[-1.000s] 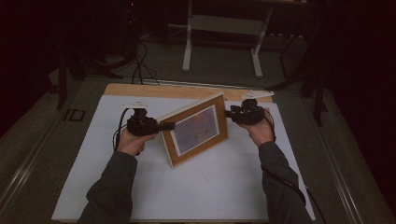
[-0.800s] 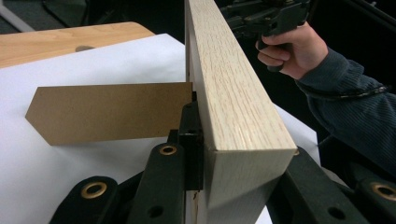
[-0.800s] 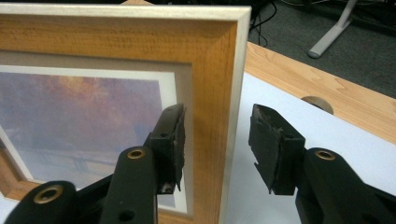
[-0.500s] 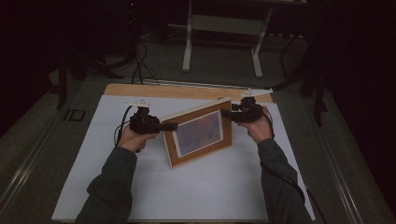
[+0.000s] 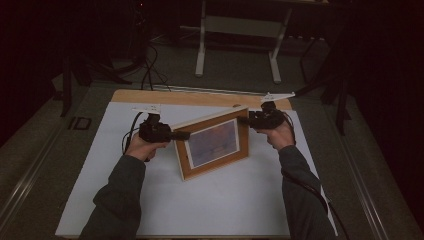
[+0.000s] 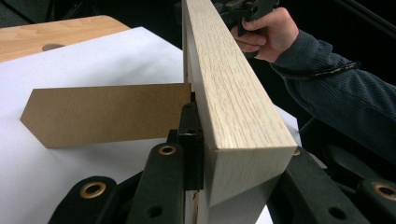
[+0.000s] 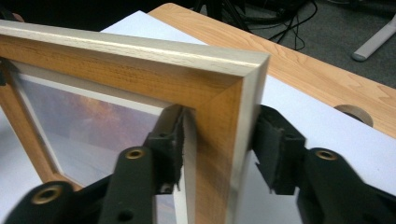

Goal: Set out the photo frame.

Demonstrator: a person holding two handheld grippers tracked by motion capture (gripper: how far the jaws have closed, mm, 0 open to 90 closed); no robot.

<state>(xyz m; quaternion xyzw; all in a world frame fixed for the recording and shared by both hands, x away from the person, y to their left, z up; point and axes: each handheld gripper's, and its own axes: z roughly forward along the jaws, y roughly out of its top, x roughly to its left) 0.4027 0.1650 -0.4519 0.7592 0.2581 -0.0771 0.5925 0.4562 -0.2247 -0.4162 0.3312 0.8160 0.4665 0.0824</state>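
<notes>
A wooden picture frame [image 5: 215,142] stands upright on its lower edge on the white sheet, held between both grippers. My left gripper [image 5: 182,135] is shut on the frame's left end; in the left gripper view its jaws clamp the pale frame edge [image 6: 229,84], with the brown cardboard back stand [image 6: 107,114] sticking out behind. My right gripper [image 5: 243,120] holds the upper right corner. In the right gripper view the frame corner [image 7: 219,93] sits between the pads of that gripper [image 7: 217,140], whose jaws have just been closing onto it.
A white sheet [image 5: 225,200] covers most of the wooden tabletop [image 5: 200,97]; a round hole [image 7: 355,114] is in the wood near the far edge. Beyond the table are desk legs [image 5: 200,50] and cables [image 5: 147,65] on the dark floor.
The frame has tipped slightly more upright, so its picture face looks shorter from above. Both hands have stayed almost where they were.
</notes>
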